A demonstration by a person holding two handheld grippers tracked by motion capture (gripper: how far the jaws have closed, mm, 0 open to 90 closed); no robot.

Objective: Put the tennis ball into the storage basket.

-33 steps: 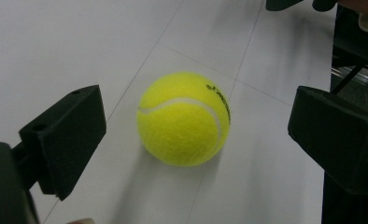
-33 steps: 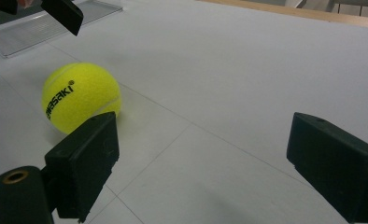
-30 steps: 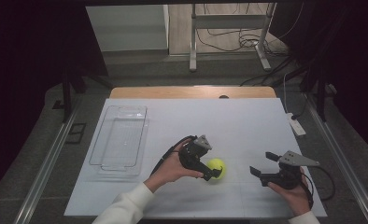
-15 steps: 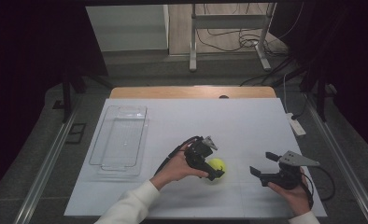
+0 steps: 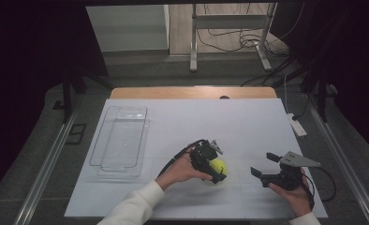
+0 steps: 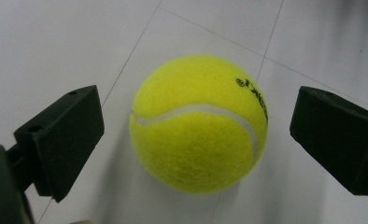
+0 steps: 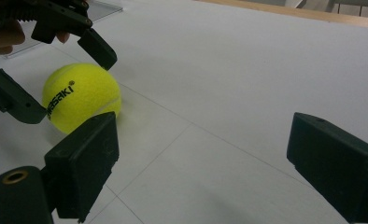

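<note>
A yellow tennis ball [image 5: 218, 167] rests on the white table sheet [image 5: 248, 131], front centre. My left gripper [image 5: 217, 164] is open and straddles it, one jaw on each side. In the left gripper view the ball [image 6: 198, 123] sits between the jaws of my left gripper [image 6: 198, 135], with a gap on both sides. My right gripper [image 5: 263, 165] is open and empty, to the right of the ball. From the right gripper view, the ball [image 7: 79, 95] lies to the left beyond my right gripper [image 7: 210, 163], with the left gripper [image 7: 56, 74] around it.
A clear plastic tray [image 5: 119, 169] lies empty on the left of the sheet; its corner [image 7: 102, 9] also shows in the right gripper view. A white power strip [image 5: 296, 125] sits at the right edge. The wooden table edge [image 5: 192, 92] runs along the far side.
My left gripper has shifted slightly right and down, so its jaws now sit on either side of the ball. The ball and the right gripper have not moved.
</note>
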